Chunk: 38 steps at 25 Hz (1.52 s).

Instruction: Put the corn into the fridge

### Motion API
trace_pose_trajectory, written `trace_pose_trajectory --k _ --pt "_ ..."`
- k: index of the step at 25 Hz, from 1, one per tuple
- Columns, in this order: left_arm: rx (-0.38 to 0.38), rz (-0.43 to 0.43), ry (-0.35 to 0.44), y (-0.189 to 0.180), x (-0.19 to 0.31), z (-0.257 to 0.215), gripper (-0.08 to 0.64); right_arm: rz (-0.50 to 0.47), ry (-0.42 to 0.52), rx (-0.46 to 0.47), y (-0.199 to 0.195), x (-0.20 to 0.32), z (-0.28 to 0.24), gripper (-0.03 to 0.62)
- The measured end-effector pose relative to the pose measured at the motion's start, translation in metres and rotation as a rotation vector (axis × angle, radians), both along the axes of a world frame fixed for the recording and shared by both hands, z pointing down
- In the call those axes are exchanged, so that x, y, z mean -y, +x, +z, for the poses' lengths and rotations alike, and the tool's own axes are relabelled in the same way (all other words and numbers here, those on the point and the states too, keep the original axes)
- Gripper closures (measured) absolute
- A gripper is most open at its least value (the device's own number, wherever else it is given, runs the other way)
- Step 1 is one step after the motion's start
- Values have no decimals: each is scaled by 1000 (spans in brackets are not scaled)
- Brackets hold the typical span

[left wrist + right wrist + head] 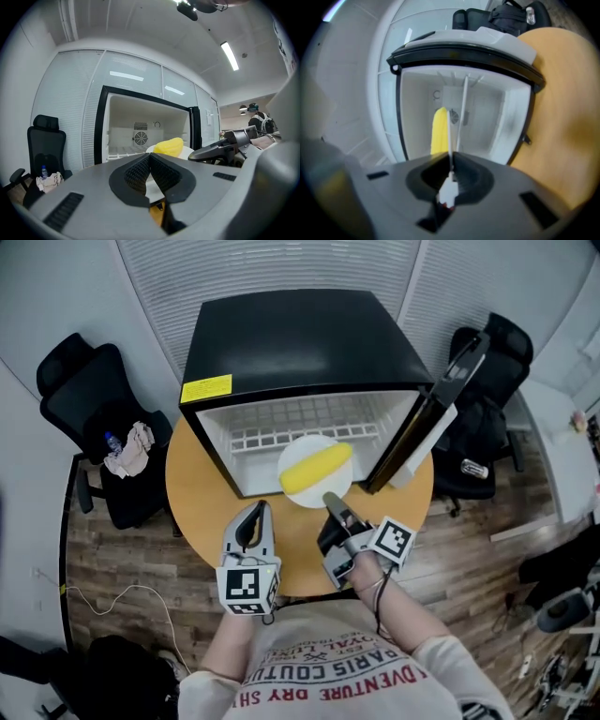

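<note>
We log: fridge (281, 343) door (439, 413) open; corn (316, 469) on white plate (302, 452) at its mouth, 12 o'clock from us — not yet shelved. R gripper (330, 501) pinches plate rim; L gripper (255, 512) closed, empty.

Right tongs (330, 499) hold the plate (309, 446) (corn (317, 469) on it) at the open fridge (300, 338).

left claw (260, 510): jaws together, level | right claw (331, 500): rolled sideways, jaws clamped on plate (309, 448) rim
</note>
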<state>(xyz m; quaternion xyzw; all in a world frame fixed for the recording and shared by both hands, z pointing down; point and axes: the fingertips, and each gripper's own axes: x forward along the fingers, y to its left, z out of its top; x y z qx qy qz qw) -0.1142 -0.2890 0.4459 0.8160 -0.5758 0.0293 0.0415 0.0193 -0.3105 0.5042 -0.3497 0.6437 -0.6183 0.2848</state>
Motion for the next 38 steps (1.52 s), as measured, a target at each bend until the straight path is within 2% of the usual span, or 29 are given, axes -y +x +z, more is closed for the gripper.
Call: trace_pose_trajectory --k 15,22,30,38 --pt "-19 -78 -70 10 60 16 528 -42 -85 36 -4 65 15 552" --pt "-28 -115 -94 -2 76 27 528 -65 -95 46 -17 86 19 552" --pt "-26 -111 -112 -6 86 34 528 -57 -91 63 -25 105 18 552" --pt "-28 -101 -133 -11 89 41 528 6 -66 75 -28 119 13 537"
